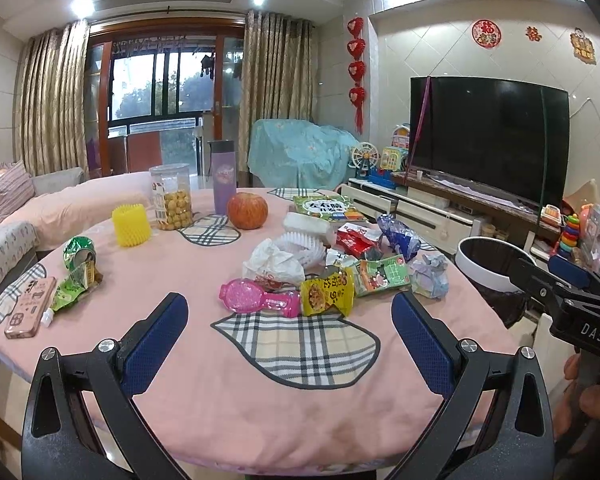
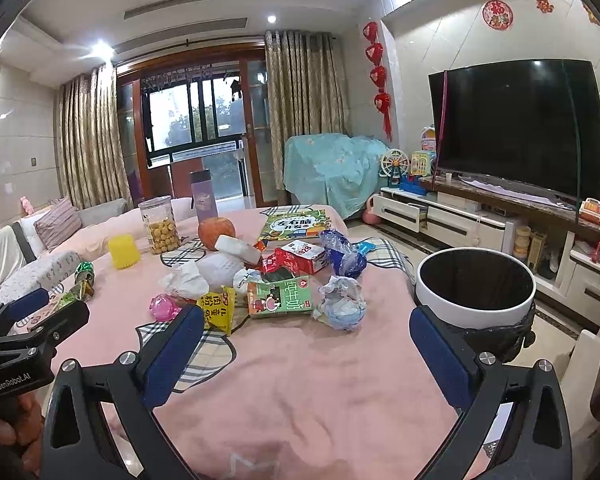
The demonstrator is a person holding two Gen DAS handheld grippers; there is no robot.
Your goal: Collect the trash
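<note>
Trash lies in a heap mid-table: a yellow snack packet, a green milk carton, a crumpled pale wrapper, a blue plastic bag, a red box and white crumpled paper. Green wrappers lie at the left. A white bin with a black liner stands right of the table. My left gripper is open and empty above the near table edge. My right gripper is open and empty, near the bin.
The round table has a pink cloth. On it are a pink toy, a phone, a yellow holder, a snack jar, a purple bottle, an apple and a book. A TV cabinet stands right.
</note>
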